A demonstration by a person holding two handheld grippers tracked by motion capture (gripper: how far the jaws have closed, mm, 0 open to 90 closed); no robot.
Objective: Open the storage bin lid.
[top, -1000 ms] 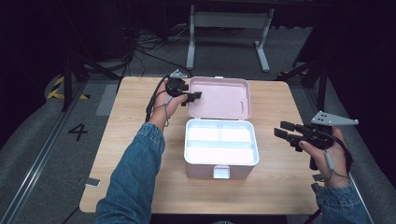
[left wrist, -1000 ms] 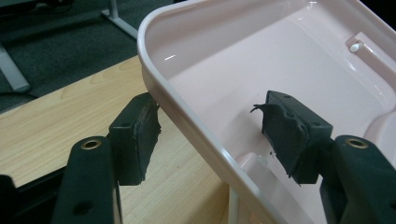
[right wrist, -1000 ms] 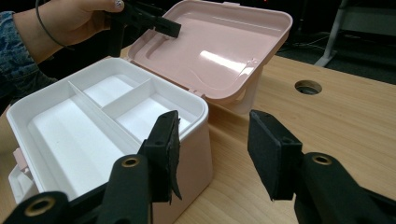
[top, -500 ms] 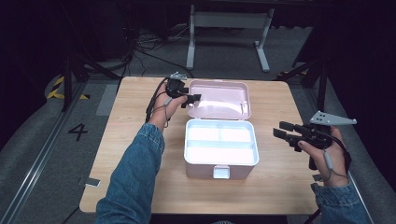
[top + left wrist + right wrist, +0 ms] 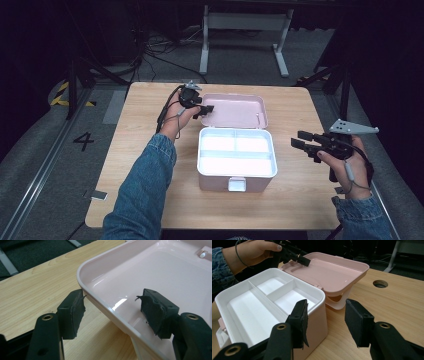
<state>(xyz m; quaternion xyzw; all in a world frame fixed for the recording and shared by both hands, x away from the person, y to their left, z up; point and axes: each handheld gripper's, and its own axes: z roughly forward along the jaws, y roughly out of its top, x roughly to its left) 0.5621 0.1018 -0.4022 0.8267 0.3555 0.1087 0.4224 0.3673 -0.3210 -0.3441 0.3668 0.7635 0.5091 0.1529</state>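
Between the spread jaws of the left gripper (image 5: 110, 310) sits the near corner rim of the pink lid (image 5: 160, 277), unclamped; a second ago that gripper hovered at the same corner, barely shifted. Left of the right gripper (image 5: 325, 321), also released, stands the open white box (image 5: 269, 302) on the wooden table (image 5: 397, 297), as before.

Pink box (image 5: 237, 172) is seen mid-counter (image 5: 145, 125), open. Lid (image 5: 235, 110) is folded back flat behind it. White tray insert (image 5: 236, 150) is divided into three compartments.
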